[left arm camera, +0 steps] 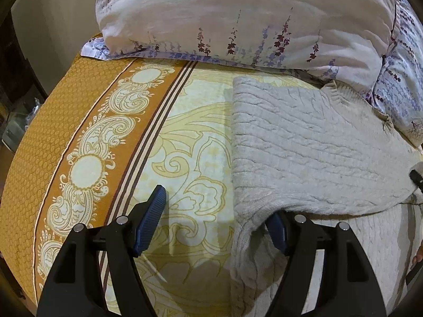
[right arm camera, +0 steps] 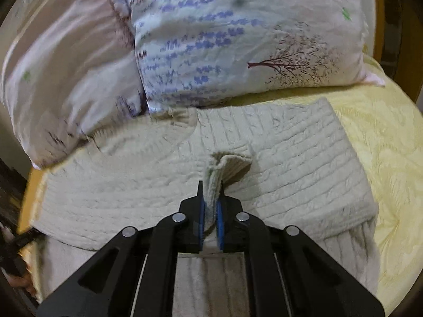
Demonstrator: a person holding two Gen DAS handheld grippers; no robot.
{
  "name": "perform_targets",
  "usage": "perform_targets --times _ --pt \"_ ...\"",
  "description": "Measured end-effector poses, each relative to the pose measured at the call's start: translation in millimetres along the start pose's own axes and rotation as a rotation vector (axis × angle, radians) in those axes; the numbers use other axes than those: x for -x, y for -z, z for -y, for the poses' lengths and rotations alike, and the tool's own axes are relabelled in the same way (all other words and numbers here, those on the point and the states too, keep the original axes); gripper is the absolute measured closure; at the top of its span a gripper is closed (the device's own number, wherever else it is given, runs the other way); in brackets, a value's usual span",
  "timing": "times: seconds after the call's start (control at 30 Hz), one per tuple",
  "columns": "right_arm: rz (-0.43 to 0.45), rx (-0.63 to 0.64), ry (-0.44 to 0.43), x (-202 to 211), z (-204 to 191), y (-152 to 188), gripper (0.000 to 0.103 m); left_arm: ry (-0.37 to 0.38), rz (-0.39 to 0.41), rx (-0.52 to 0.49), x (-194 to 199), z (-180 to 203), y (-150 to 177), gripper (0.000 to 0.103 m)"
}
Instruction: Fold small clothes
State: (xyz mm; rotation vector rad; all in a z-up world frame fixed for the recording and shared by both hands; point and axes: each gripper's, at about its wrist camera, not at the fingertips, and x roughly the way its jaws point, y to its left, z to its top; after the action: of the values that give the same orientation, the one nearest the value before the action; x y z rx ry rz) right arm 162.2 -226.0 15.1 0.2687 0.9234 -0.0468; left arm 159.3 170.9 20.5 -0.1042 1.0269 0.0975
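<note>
No text or labels can be read anywhere

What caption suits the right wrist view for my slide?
Right hand-held gripper pinches a fold of the cream knit sweater on the yellow bedspread.

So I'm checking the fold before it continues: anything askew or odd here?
The left gripper is open, straddling the sweater's edge, one finger tucked under it. The right gripper pinches up a ridge of knit.
</note>
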Motion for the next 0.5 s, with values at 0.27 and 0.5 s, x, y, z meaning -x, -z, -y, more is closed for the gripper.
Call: perform_targets --times 0.27,0.5 --pt "0.025 -0.07 0.109 23.8 30.4 3.3 0.053 0.018 -0.012 0.009 14.0 -14.5 17.3 0.03" --pt "0.056 -0.009 -0.041 38.7 21.1 -3.1 0.048 0.001 0.102 -0.029 41.7 -1.9 23.1 0.029"
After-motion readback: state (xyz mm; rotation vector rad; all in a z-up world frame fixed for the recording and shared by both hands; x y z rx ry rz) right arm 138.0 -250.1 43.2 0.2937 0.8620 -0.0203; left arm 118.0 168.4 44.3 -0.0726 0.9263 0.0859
